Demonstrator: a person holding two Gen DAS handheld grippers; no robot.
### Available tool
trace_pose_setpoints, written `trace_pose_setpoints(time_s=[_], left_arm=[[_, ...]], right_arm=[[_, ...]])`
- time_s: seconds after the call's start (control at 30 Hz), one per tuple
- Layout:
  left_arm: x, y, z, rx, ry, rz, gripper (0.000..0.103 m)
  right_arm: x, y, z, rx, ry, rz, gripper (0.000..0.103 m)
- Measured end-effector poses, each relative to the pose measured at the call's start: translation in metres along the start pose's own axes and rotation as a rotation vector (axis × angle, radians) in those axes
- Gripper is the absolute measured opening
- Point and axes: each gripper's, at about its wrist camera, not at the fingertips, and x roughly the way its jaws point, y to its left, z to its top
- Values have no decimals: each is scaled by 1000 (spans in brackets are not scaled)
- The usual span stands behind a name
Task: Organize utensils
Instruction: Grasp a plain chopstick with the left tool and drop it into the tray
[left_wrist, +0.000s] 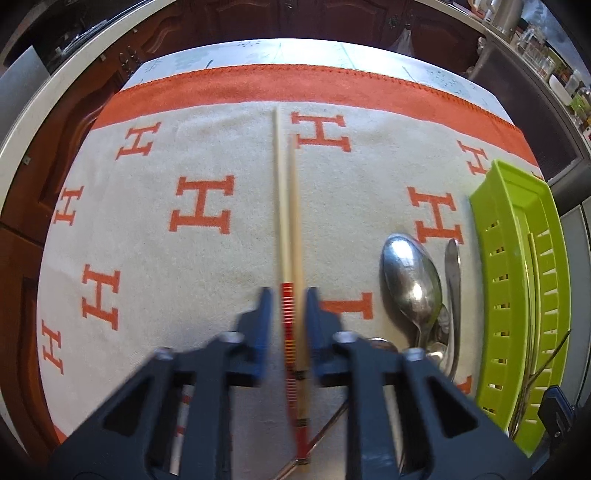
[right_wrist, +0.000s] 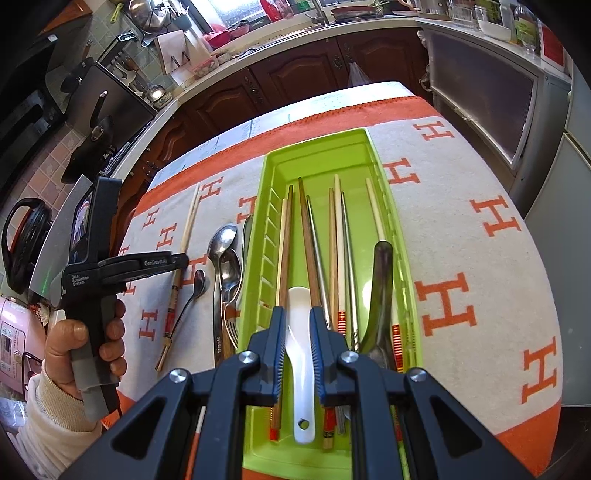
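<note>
In the left wrist view a pair of pale chopsticks (left_wrist: 286, 206) with red-banded ends lies on the H-patterned cloth. My left gripper (left_wrist: 288, 299) straddles them, its jaws close on each side near the red bands; contact is unclear. It also shows in the right wrist view (right_wrist: 181, 260). My right gripper (right_wrist: 298, 314) is shut on a white ceramic spoon (right_wrist: 301, 369) over the green tray (right_wrist: 317, 147), which holds several chopsticks (right_wrist: 314, 236) and a dark ladle (right_wrist: 380, 288).
Metal spoons (left_wrist: 413, 280) and a knife (left_wrist: 453, 280) lie on the cloth between the chopsticks and the tray (left_wrist: 506, 266); forks (right_wrist: 231, 321) lie there too. Kitchen cabinets (right_wrist: 295, 74) and counters surround the table.
</note>
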Motion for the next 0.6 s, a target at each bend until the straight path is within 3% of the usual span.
trace_pose_setpoints(time_s=[0.2, 0.43, 0.6], left_arm=[[-6, 6, -2, -26, -11, -24, 4], [-49, 15, -10, -42, -67, -92, 4], [-81, 8, -14, -36, -63, -190, 4]], right_arm=[[1, -2, 0, 14, 3, 5, 13], [-2, -4, 0, 20, -6, 12, 13], [-8, -2, -1, 17, -17, 19, 13]])
